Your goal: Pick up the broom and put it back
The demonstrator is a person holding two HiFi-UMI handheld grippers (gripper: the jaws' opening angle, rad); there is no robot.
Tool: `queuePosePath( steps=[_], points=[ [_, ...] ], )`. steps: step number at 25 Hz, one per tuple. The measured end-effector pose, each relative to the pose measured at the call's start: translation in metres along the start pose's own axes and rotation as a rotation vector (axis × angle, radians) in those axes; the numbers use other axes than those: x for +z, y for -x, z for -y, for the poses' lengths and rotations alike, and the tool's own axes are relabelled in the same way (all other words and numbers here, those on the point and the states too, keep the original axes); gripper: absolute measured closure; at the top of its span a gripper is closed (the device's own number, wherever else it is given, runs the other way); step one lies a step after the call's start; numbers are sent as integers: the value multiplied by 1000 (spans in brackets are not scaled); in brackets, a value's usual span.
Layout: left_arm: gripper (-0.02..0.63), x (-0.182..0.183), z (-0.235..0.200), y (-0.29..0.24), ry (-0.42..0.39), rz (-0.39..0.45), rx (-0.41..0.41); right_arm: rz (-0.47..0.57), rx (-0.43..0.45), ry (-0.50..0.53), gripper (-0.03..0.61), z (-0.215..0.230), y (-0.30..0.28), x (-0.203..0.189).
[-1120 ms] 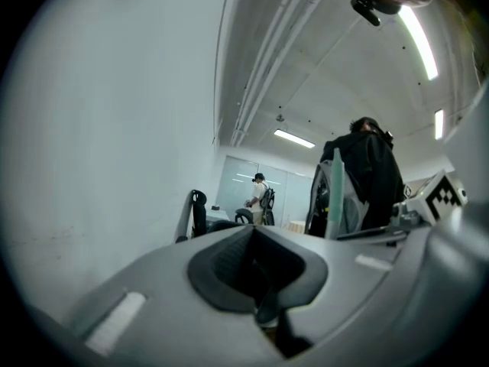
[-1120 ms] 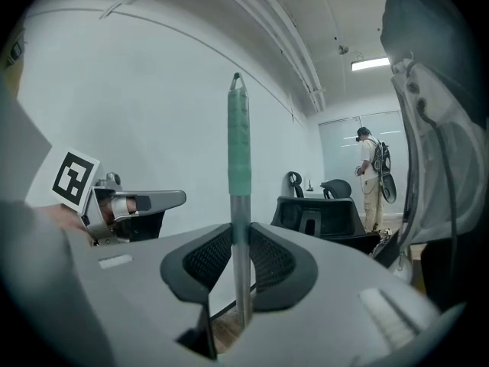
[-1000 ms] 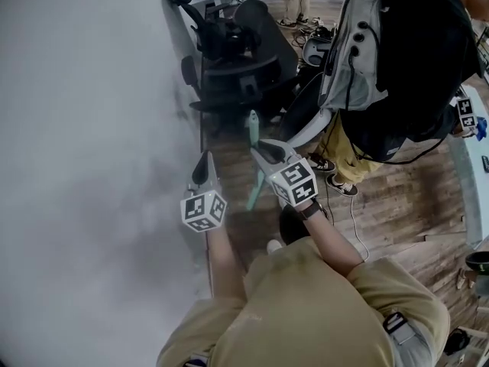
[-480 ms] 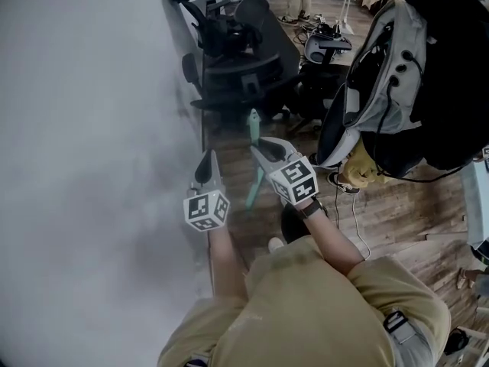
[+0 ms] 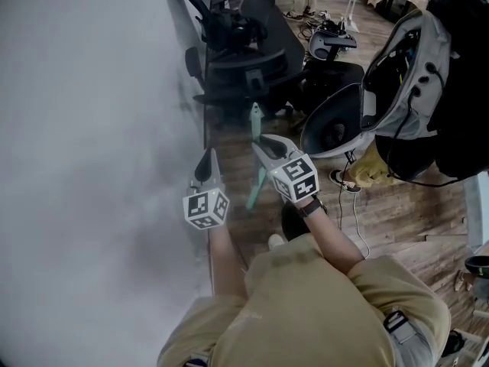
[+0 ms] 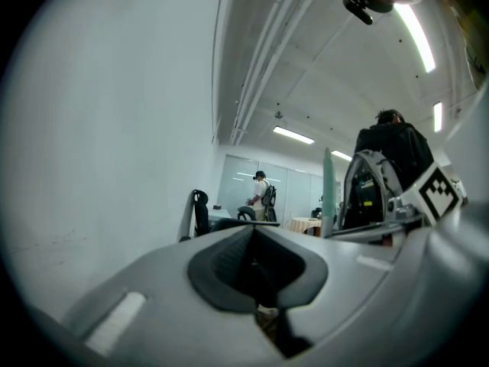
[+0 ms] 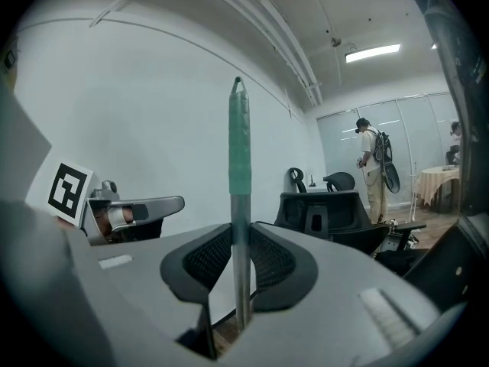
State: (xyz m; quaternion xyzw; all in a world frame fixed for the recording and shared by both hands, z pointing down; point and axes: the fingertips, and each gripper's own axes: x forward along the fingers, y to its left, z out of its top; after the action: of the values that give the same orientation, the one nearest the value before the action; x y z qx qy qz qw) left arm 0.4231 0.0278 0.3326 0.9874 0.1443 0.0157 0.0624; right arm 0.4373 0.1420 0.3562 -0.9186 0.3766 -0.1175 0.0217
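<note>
Well, broom (image 7: 239, 151): standing near upright, its bare metal shaft between the pads of the right tongs (image 7: 241, 260), the green grip poking out above them.
Right tongs: closed narrow on that shaft, pads pressing it from both sides, pointing roughly level toward the chairs.
Left tongs (image 6: 256, 270): just left of the right pair and apart from the broom, pads drawn together with nothing in them.
Broom head: somewhere below the right tongs. I can't see it, so I can't say whether it touches the floor.
Done so far: the pick-up, by the look of it, since the broom is in hand and the hold looks firm.
Left to do: the putting back. No rack or hook shows, so my guess is it goes to lean on the wall left of the left tongs. The release is not yet done.
Floor (image 5: 397, 212): brown wood planks, with a pale cable (image 5: 356, 219) trailing to the right of the right tongs.
Wall (image 5: 92, 128): plain white, close alongside the left tongs.
Ahead of the tongs: black office chairs (image 5: 252, 60) bunched against the wall.
Right of the tongs: another person nearby, wearing a grey and black backpack (image 5: 416, 67).
Far end: glass partitions (image 7: 412, 136), strip lights (image 7: 373, 52) overhead, and a further person (image 7: 372, 167) standing with a pack.
</note>
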Motion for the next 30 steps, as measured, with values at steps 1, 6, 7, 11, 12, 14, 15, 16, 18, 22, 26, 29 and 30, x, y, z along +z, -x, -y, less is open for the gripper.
queuePosePath(
  steps=[1, 6, 7, 11, 12, 14, 15, 16, 18, 22, 26, 29, 30],
  points=[
    [612, 0, 1, -1, 1, 0, -2, 1, 1, -1, 500, 0, 0, 0],
    [612, -3, 4, -5, 7, 0, -6, 2, 0, 4, 500, 3, 1, 0],
    [612, -4, 3, -6, 8, -1, -6, 2, -2, 6, 500, 4, 1, 0],
    [612, -7, 1, -11, 10, -4, 1, 2, -6, 13, 500, 11, -3, 1],
    [612, -7, -1, -11, 10, -3, 5, 3, -4, 14, 500, 11, -4, 2],
    [612, -7, -5, -12, 8, 2, 16, 9, 4, 19, 500, 12, -9, 5],
    [612, -6, -8, -12, 6, 6, 23, 13, 10, 23, 500, 11, -12, 7],
    [612, -4, -12, -12, 3, 10, 32, 17, 18, 27, 500, 10, -15, 9],
    [612, -1, -20, -12, 0, 17, 55, 20, 41, 33, 500, 7, -24, 14],
    [612, 3, -35, -10, 0, 20, 104, 18, 90, 37, 500, 0, -41, 19],
    [612, 5, -46, -9, 0, 19, 146, 21, 135, 39, 500, -8, -52, 24],
    [612, -1, -56, -12, 10, 11, 195, 15, 177, 40, 500, -9, -64, 21],
    [612, -2, -61, -14, 14, 13, 217, 9, 200, 43, 500, -9, -70, 20]
  ],
)
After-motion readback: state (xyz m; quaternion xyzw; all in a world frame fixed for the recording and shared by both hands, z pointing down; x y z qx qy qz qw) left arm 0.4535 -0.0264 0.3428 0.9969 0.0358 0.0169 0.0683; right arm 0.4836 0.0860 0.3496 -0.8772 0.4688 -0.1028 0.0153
